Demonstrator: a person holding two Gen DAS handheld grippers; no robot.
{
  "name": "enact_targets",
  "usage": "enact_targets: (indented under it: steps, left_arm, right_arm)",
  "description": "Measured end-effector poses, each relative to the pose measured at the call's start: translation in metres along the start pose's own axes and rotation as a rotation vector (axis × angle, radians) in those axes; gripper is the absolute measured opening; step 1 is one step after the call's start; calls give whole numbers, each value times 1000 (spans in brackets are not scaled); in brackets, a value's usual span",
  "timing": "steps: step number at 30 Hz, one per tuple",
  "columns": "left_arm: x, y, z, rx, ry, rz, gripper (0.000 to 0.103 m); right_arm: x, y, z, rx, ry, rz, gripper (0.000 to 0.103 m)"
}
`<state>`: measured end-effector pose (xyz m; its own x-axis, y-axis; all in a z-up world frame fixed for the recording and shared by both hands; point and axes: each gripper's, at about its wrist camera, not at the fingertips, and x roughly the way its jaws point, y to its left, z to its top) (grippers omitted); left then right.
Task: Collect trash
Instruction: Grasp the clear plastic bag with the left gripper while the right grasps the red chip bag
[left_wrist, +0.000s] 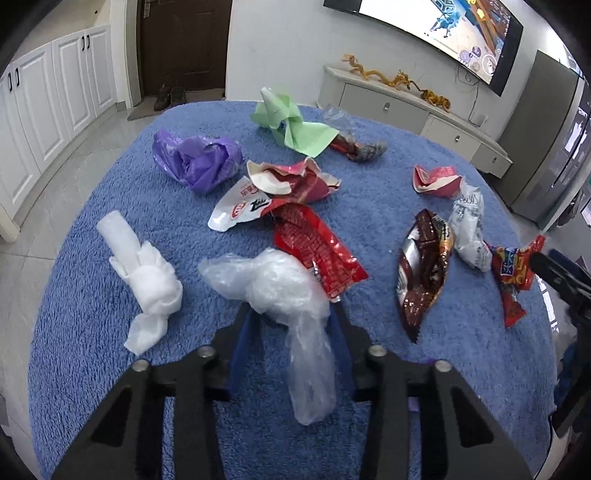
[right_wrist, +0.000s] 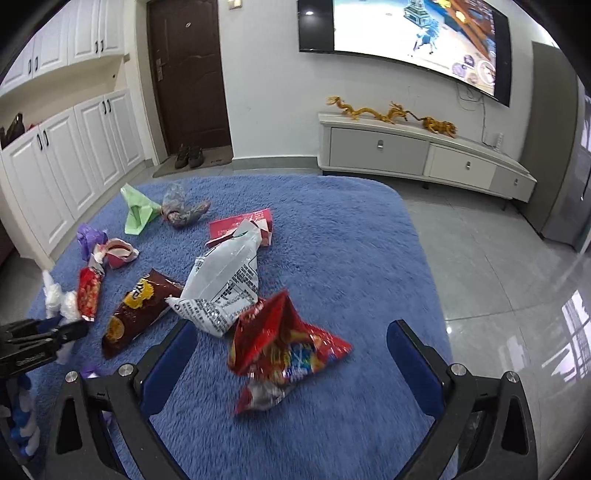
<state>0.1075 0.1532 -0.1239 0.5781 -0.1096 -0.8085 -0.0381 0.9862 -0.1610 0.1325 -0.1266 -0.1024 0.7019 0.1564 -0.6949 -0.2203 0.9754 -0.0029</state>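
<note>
Trash lies scattered on a blue shaggy cloth (left_wrist: 92, 236). My left gripper (left_wrist: 291, 314) is shut on a clear crumpled plastic bag (left_wrist: 280, 288), whose tail hangs down between the fingers. My right gripper (right_wrist: 291, 332) is open, its blue-padded fingers on either side of a red snack wrapper (right_wrist: 284, 350) that lies between them on the cloth (right_wrist: 351, 240). The left gripper shows at the left edge of the right wrist view (right_wrist: 74, 329).
Other trash: white tissue (left_wrist: 144, 277), purple bag (left_wrist: 199, 158), green paper (left_wrist: 291, 122), red wrappers (left_wrist: 317, 254), brown chip bag (left_wrist: 424, 266), white printed bag (right_wrist: 225, 284). Beyond the cloth are tiled floor, a TV cabinet (right_wrist: 424, 155) and white cupboards (right_wrist: 74, 155).
</note>
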Motion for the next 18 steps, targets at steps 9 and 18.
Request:
enact_targets:
  steps: [9, 18]
  left_arm:
    - [-33, -9, -10, 53, -73, -43, 30]
    - [-95, -24, -16, 91, -195, -95, 28]
  right_arm:
    - [-17, -10, -8, 50, -25, 114, 29]
    - [-92, -13, -23, 65, -150, 152, 24]
